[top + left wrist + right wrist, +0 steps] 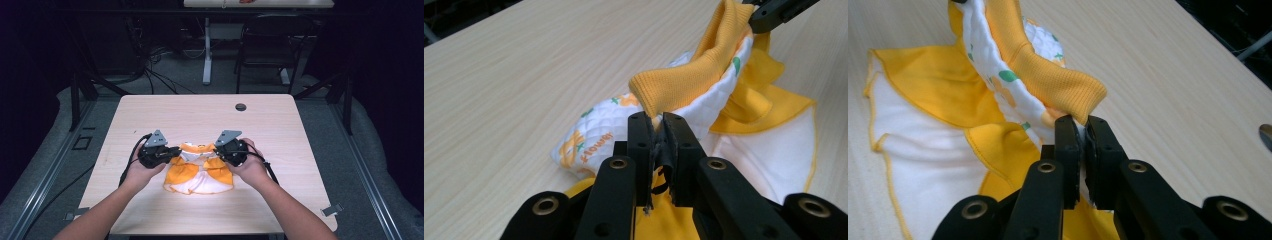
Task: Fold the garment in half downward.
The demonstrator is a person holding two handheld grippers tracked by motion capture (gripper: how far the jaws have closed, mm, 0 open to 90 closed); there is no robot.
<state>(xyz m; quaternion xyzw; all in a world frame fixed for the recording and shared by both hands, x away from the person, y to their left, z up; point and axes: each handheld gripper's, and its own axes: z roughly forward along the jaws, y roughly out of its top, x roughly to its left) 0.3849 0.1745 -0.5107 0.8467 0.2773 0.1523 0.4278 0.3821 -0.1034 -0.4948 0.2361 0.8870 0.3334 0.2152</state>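
A small orange and white garment lies on the wooden table, its ruffled hem toward me. Its top edge is a ribbed orange band over white quilted cloth printed with orange and green shapes. My left gripper is shut on the band's left end, the jaws pinching the fabric. My right gripper is shut on the band's right end. The band is held up off the table between the two grippers. The right gripper's jaw tip appears at the top of the left gripper view.
A round cable hole sits near the table's far edge. Beyond the table stand a chair and a white desk leg among floor cables. Bare tabletop lies left, right and behind the garment.
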